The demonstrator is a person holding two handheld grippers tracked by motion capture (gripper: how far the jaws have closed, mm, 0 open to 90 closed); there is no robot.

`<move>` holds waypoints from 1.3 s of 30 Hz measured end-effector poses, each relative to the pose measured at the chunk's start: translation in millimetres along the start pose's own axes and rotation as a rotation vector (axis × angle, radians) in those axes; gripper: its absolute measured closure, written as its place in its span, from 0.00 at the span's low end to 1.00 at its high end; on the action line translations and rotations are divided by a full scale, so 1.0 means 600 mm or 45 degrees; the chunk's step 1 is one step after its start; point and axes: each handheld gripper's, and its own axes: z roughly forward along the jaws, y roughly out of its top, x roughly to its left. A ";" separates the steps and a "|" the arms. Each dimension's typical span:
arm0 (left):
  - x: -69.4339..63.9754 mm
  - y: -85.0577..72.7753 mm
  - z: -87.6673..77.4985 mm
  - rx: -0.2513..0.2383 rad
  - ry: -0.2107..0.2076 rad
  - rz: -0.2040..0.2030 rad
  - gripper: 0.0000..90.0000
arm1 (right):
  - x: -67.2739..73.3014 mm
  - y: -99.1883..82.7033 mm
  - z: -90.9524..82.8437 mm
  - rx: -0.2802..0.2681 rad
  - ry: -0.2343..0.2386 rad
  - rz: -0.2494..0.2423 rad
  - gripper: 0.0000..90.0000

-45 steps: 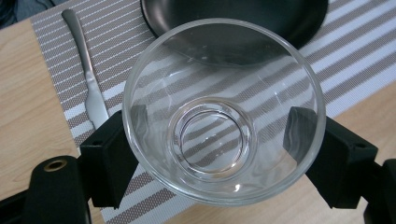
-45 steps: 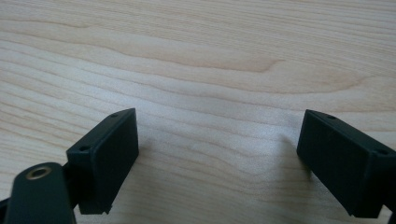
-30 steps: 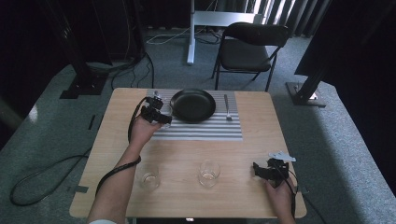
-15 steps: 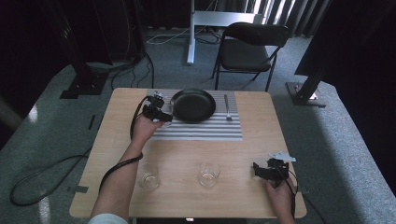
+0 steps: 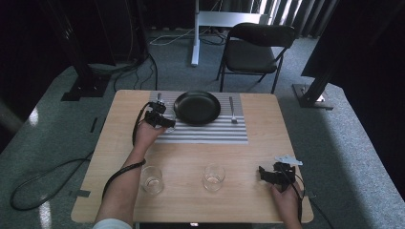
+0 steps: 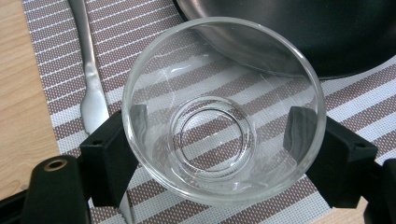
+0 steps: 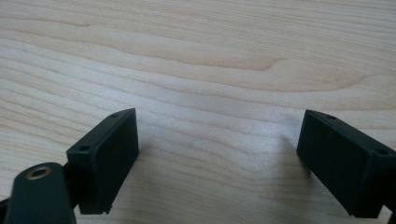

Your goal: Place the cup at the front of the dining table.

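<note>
My left gripper (image 6: 219, 154) is shut on a clear empty glass (image 6: 224, 112), its black pads pressing the glass from both sides. The glass hangs just over the striped placemat (image 6: 355, 98), between a silver utensil (image 6: 91, 84) and the black plate (image 6: 303, 32). From above, the left gripper (image 5: 160, 118) sits at the placemat's (image 5: 210, 133) left end, beside the plate (image 5: 197, 107). My right gripper (image 5: 265, 174) rests near the table's front right corner. Its jaws stand open (image 7: 217, 158) over bare wood with nothing between them.
Two more clear glasses (image 5: 152, 179) (image 5: 213, 176) stand on the wooden table (image 5: 248, 200) near its front edge. A fork (image 5: 232, 110) lies right of the plate. Behind the table are a black chair (image 5: 255, 50) and stands with cables on the floor.
My left gripper has sunk a little with the glass toward the placemat. The right gripper has stayed in place.
</note>
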 end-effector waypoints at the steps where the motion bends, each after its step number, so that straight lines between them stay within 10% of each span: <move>1: 0.000 0.002 0.000 0.010 -0.001 0.002 0.22 | 0.000 0.000 0.000 0.000 0.000 0.000 0.13; 19: 0.001 -0.022 0.005 0.055 -0.004 0.082 0.21 | 0.000 0.000 0.000 0.001 0.001 0.001 0.14; 25: 0.013 -0.030 -0.006 -0.014 -0.063 0.005 0.21 | 0.000 0.000 0.000 0.000 0.001 0.000 0.14; 39: 0.011 -0.055 -0.015 0.086 -0.144 -0.021 0.21 | 0.000 0.000 0.000 0.001 0.001 0.001 0.13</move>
